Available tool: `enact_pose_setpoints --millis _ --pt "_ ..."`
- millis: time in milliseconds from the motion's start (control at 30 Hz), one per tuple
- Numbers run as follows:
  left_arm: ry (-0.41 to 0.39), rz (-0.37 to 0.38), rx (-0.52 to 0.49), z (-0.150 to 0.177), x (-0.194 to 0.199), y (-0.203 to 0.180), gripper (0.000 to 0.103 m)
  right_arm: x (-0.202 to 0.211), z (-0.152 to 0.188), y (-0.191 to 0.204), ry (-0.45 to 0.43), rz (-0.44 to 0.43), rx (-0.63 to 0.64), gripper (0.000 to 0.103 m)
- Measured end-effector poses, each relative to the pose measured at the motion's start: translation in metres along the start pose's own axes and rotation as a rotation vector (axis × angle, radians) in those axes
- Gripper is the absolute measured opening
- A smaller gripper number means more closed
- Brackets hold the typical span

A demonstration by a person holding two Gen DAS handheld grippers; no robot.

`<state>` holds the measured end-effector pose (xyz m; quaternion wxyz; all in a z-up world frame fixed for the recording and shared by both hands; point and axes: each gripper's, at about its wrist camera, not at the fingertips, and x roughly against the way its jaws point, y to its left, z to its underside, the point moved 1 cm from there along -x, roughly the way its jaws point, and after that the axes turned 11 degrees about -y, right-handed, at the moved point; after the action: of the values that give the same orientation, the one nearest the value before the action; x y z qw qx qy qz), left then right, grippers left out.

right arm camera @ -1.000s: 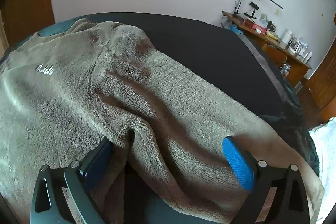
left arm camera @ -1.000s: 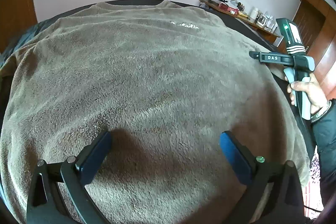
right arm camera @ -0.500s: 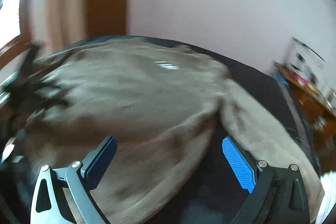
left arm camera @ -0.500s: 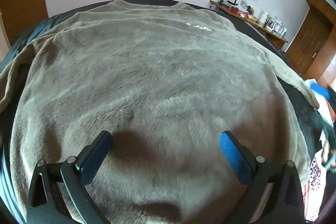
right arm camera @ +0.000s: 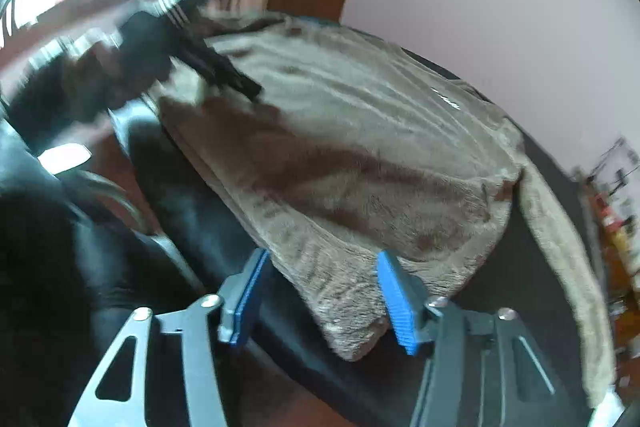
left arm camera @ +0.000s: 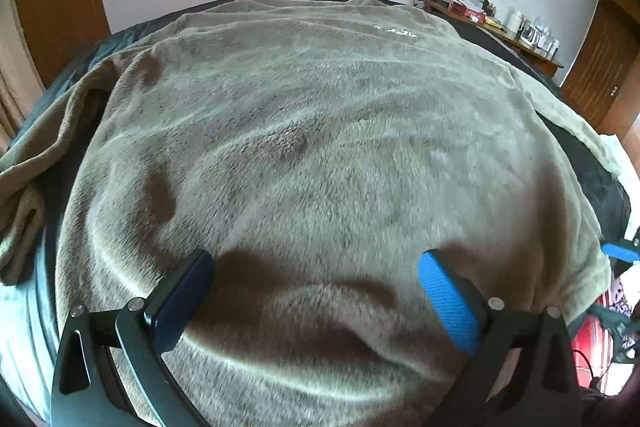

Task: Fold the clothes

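My right claw (right arm camera: 320,291) is closing around the near corner of the fleece top's (right arm camera: 360,155) hem, which lies between my blue pads (right arm camera: 400,307), though they have not yet pinched it. My left claw (left arm camera: 316,291) hangs spread wide above the hem's middle, gripping nothing. Beyond them the top lies face up and nearly flat on the dark bed (left arm camera: 600,183), one sleeve (left arm camera: 24,195) bunched at its left, the other sleeve (left arm camera: 568,115) trailing right. I judge no fold is made yet; every one remains.
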<state>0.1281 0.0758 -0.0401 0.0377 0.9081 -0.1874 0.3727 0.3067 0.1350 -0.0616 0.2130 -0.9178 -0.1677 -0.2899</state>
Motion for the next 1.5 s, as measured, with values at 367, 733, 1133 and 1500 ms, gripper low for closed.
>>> enact_pose_setpoints --millis 367,733,1133,1500 --pt "-0.012 -0.036 -0.056 0.013 0.018 0.009 0.103 -0.006 -0.007 -0.003 -0.036 0.262 0.035 0.038" --pt "-0.017 -0.057 -0.075 0.018 0.022 0.015 0.103 -0.029 -0.013 0.046 -0.013 0.247 0.292 0.023" --pt "0.016 -0.018 -0.072 0.036 0.029 0.038 0.103 0.043 -0.005 -0.015 -0.017 0.454 0.002 0.013" --pt "-0.006 -0.02 -0.233 0.047 0.059 0.045 0.103 0.021 0.03 -0.022 0.116 0.272 -0.149 0.016"
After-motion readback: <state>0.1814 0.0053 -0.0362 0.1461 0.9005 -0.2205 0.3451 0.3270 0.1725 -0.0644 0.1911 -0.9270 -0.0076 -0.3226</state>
